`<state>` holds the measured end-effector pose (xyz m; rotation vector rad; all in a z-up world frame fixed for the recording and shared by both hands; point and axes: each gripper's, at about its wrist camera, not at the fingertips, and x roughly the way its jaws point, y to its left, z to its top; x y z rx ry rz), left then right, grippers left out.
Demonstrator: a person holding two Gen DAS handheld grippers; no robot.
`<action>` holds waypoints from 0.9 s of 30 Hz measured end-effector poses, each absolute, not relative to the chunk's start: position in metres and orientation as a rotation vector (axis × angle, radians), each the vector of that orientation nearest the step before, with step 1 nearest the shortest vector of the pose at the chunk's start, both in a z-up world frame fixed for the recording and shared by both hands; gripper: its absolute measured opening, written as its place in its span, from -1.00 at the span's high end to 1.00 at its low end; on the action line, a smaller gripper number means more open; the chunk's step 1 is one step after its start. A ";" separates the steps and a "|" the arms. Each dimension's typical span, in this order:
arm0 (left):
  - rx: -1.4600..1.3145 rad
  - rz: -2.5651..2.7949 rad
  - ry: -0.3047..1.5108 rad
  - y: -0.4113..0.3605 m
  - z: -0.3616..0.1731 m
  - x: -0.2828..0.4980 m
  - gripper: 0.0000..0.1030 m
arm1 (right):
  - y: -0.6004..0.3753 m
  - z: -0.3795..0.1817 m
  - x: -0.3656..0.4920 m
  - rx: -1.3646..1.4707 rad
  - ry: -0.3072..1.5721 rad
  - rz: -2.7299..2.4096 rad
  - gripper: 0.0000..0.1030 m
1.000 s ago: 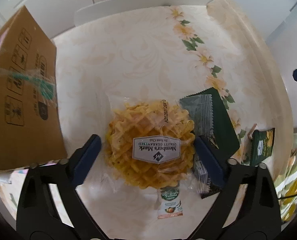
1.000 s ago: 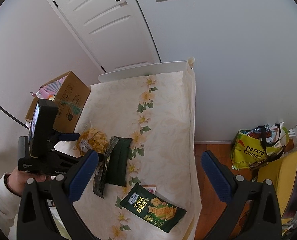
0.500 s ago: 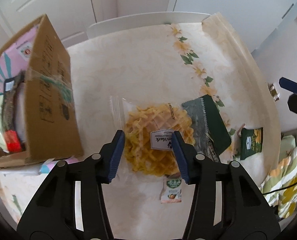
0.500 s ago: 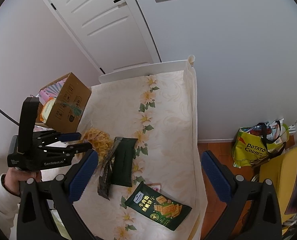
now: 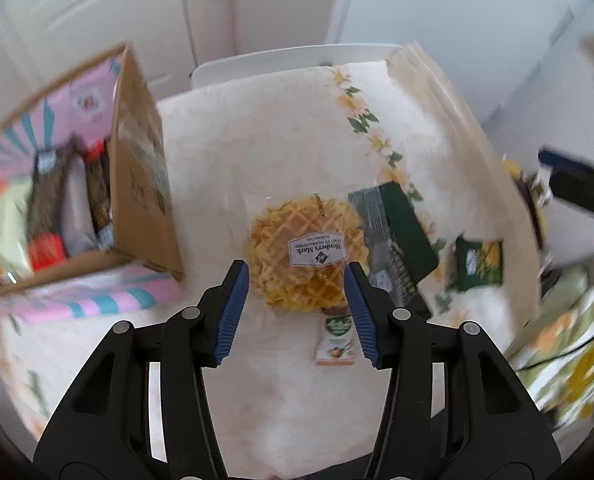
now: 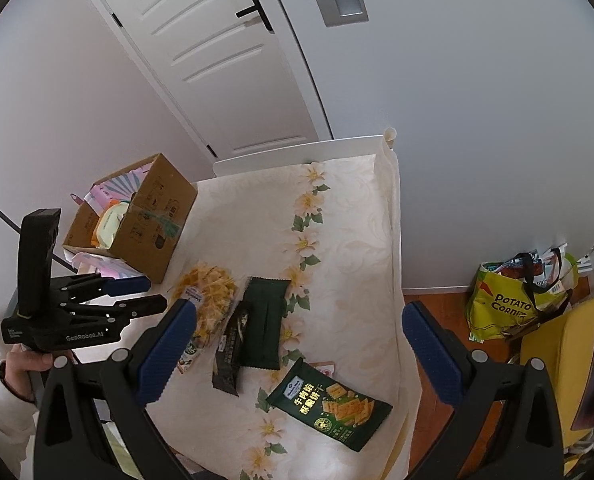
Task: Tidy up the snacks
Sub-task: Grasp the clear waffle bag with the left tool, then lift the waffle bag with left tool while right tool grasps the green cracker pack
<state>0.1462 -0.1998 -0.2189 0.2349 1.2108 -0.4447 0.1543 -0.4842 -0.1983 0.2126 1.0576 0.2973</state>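
A clear waffle pack [image 5: 305, 252] [image 6: 211, 300] lies flat on the flowered tablecloth. My left gripper [image 5: 296, 276] [image 6: 153, 294] hovers above its near edge, jaws narrow and opening, nothing pressed between the pads. Beside the waffles lie a dark green pack [image 6: 263, 320] and a black sachet [image 6: 231, 352]. A green cracker bag [image 6: 329, 404] rests near the table's front. An open cardboard box [image 5: 137, 184] [image 6: 149, 224] with several snacks inside stands at the left. My right gripper [image 6: 297, 314] hangs wide open high over the table, holding nothing.
A small orange-and-green sachet [image 5: 337, 340] lies just below the waffles. The table's right edge [image 6: 397, 240] drops to a wooden floor with a yellow potato-corn bag [image 6: 513, 304]. A white door [image 6: 225, 60] stands behind. A hand [image 6: 25, 360] holds the left gripper.
The left gripper's jaws went from wide around the waffle pack to narrow, and it rose and drew back. The pack stayed on the table. The box's inside came into view.
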 end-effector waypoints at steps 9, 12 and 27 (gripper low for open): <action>0.852 -0.673 1.087 -0.252 -0.210 0.125 -0.99 | -0.491 -0.188 0.142 0.229 1.027 0.276 -0.99; 1.067 -0.795 1.037 -0.268 -0.214 0.125 -0.99 | -0.500 -0.182 0.136 0.246 1.003 0.249 -0.99; 1.491 -1.183 1.165 -0.290 -0.293 0.160 -0.99 | -0.543 -0.187 0.096 0.422 0.934 -0.003 -1.00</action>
